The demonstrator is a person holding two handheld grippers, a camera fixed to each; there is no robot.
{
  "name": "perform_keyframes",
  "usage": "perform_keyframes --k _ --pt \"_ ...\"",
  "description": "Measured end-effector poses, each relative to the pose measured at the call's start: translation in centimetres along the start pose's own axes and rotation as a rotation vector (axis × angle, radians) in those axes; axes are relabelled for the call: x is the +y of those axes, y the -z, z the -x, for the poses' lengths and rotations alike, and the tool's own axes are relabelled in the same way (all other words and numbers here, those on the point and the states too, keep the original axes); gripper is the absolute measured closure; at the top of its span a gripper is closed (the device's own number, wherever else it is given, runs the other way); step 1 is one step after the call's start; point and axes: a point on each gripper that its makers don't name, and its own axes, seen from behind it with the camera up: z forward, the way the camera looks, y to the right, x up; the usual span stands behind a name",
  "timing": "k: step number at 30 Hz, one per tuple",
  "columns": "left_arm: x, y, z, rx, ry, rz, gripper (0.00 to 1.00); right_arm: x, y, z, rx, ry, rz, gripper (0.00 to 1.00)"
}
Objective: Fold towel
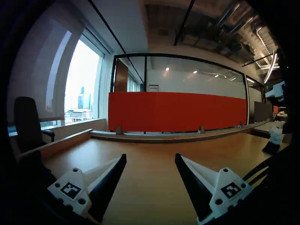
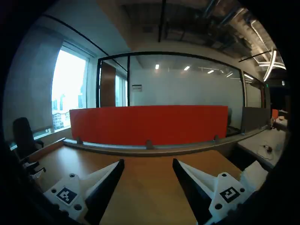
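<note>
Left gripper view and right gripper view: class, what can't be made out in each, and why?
Left gripper view: white pile at right edge, small, cut off.
Right gripper view: white object partly behind the right gripper, cut off by the edge.
Far-desk clutter: too small.

— Left side, what do you have?
— My left gripper (image 1: 149,157): jaws spread wide. Both fingers (image 1: 107,180) point straight ahead, held about level, tips at even height.
— And the right?
— My right gripper (image 2: 148,162): same pose, jaws parted wide. Black inner pads (image 2: 107,183) face each other. Each white outer shell carries a square marker (image 2: 66,195).
</note>
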Motion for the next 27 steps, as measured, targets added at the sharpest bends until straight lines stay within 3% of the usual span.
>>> perform_keyframes --k 12,27 --pt "-0.7 0.4 2.4 0.003 0.006 -0.01 0.04 -0.9 -0.3 2.5 -0.024 0.018 -0.016 0.01" --pt "-0.8 0.2 3.0 -0.005 -0.021 -0.019 0.04 -1.2 -0.3 1.9 -0.021 0.022 -0.019 0.0"
